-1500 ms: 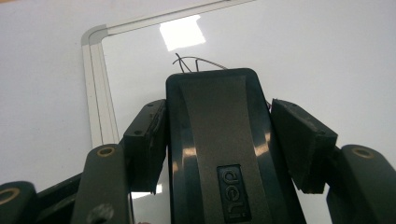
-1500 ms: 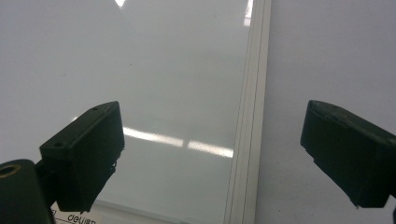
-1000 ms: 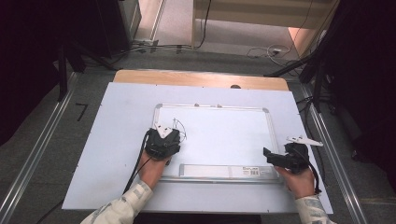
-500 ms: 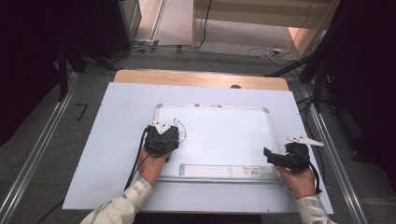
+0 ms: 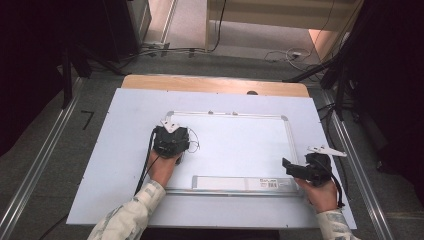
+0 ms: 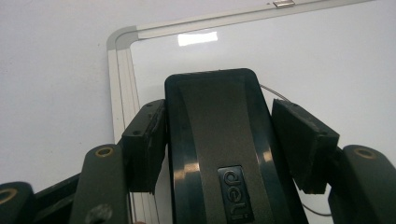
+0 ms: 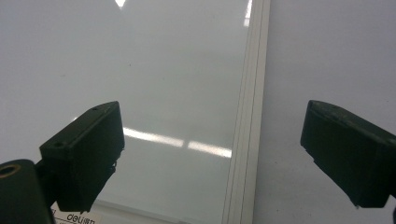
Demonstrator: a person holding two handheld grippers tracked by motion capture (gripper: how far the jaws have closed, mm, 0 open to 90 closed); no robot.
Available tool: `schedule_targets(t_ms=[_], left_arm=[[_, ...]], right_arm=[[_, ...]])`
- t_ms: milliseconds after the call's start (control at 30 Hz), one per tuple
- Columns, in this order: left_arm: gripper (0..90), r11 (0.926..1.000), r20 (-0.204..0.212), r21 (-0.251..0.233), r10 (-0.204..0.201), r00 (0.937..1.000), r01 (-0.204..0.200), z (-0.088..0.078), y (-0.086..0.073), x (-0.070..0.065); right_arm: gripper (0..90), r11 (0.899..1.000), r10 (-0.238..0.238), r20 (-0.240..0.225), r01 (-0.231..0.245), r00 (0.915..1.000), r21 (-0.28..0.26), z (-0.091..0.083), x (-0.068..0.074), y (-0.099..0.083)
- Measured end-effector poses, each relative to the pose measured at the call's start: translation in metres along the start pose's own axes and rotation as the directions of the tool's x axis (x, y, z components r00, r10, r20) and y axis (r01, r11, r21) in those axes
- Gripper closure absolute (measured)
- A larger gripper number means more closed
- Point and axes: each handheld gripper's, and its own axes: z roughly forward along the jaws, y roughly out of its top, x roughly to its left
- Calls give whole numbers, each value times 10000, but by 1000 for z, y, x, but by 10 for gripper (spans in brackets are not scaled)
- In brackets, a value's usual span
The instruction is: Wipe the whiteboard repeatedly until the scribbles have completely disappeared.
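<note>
Left gripper (image 5: 170,142) slid up whiteboard (image 5: 240,145), clamping black "deli" eraser (image 6: 219,154); right gripper (image 7: 212,154) jaws apart, empty.

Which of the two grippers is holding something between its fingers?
The left gripper: its fingers clamp a black eraser on the whiteboard. The right gripper is open and empty.

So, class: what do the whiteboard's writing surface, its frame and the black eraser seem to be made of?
Whiteboard surface: smooth glossy coated sheet, probably; it mirrors lamp glare. Frame: likely brushed aluminium, pale grey with ridged lines along it. Eraser: moulded black plastic, semi-gloss with embossed logo, held in the left gripper.
</note>
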Motion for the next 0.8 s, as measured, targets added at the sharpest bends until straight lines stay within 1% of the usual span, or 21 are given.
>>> schedule_targets(t_ms=[67, 133, 267, 400, 467, 500, 567, 667, 800], left_arm=[[388, 10000, -52, -42, 32, 10000, -32, 1, 0, -2], [390, 10000, 14, -36, 53, 10000, -53, 0, 0, -5], [391, 9993, 216, -34, 361, 9991, -360, -1, -2, -15], [391, 9986, 352, -31, 537, 9979, -536, -2, -3, -23], [391, 9985, 388, -37, 556, 9977, -555, -2, -3, -25], [391, 9981, 390, -18, 610, 9974, -610, -2, -3, -26], [390, 9982, 457, -29, 593, 9972, -593, -1, -2, -26], [385, 9982, 522, -78, 603, 9968, -600, 2, 0, -23], [380, 9990, 409, -152, 418, 9983, -412, 6, 3, -17]], right_arm=[[50, 10000, -5, -5, 5, 10000, 0, 0, 0, 0], [50, 10000, -7, -6, 7, 10000, -1, 0, 0, 0], [49, 10000, -21, -4, 21, 10000, 18, 1, 1, 0], [49, 10000, -16, 0, 16, 10000, 26, 1, 1, 0], [49, 10000, -12, 2, 12, 10000, 36, 1, 1, 0], [49, 10000, -18, 8, 18, 10000, 45, 1, 1, 0], [49, 10000, -25, -8, 25, 10000, 52, 1, 2, 0], [49, 10000, -37, 13, 37, 10000, 43, 0, 2, 0], [49, 10000, -18, -7, 18, 10000, 37, 0, 1, -1]])
